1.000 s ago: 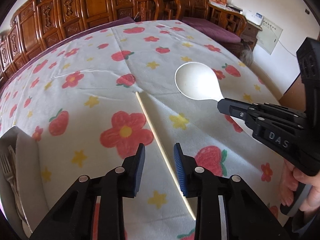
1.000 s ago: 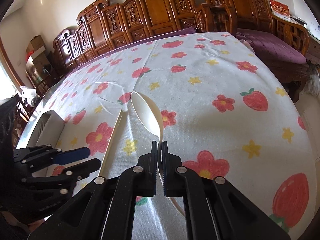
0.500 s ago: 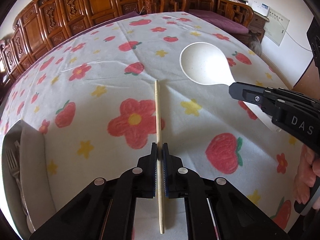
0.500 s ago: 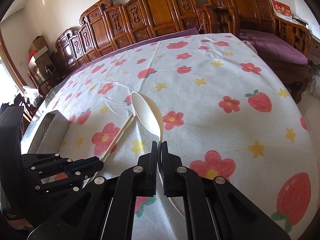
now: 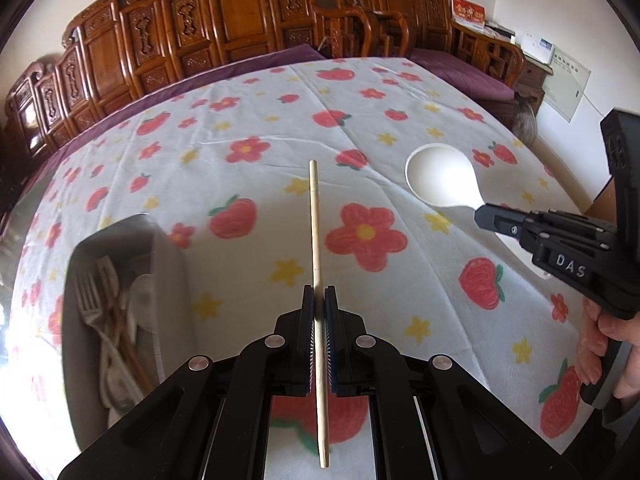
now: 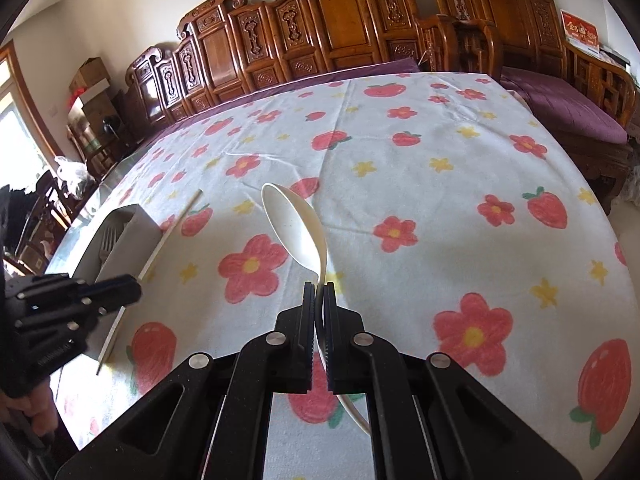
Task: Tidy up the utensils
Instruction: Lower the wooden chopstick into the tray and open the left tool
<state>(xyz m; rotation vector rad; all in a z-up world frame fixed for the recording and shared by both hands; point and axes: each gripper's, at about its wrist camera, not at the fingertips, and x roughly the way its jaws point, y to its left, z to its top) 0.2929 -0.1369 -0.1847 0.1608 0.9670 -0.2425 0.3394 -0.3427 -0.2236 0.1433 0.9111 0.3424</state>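
Note:
My left gripper [image 5: 319,300] is shut on a pale wooden chopstick [image 5: 315,232] and holds it above the tablecloth, pointing away from me. My right gripper [image 6: 319,292] is shut on the handle of a white spoon [image 6: 296,228], bowl forward, lifted off the table. The spoon [image 5: 442,180] and right gripper [image 5: 486,216] show at the right of the left wrist view. The chopstick [image 6: 172,232] and left gripper [image 6: 132,290] show at the left of the right wrist view. A grey utensil tray [image 5: 172,264] lies to the left, holding a fork [image 5: 90,300], chopsticks and a white spoon.
The table wears a white cloth [image 6: 440,200] printed with flowers and strawberries. Carved wooden chairs [image 5: 240,20] line the far edge, and a purple-cushioned bench [image 6: 568,108] stands at the right. The tray [image 6: 132,224] also shows near the table's left edge.
My left gripper closed on the chopstick, lifted it off the cloth and moved left, bringing the tray into fuller view. My right gripper has raised the spoon higher.

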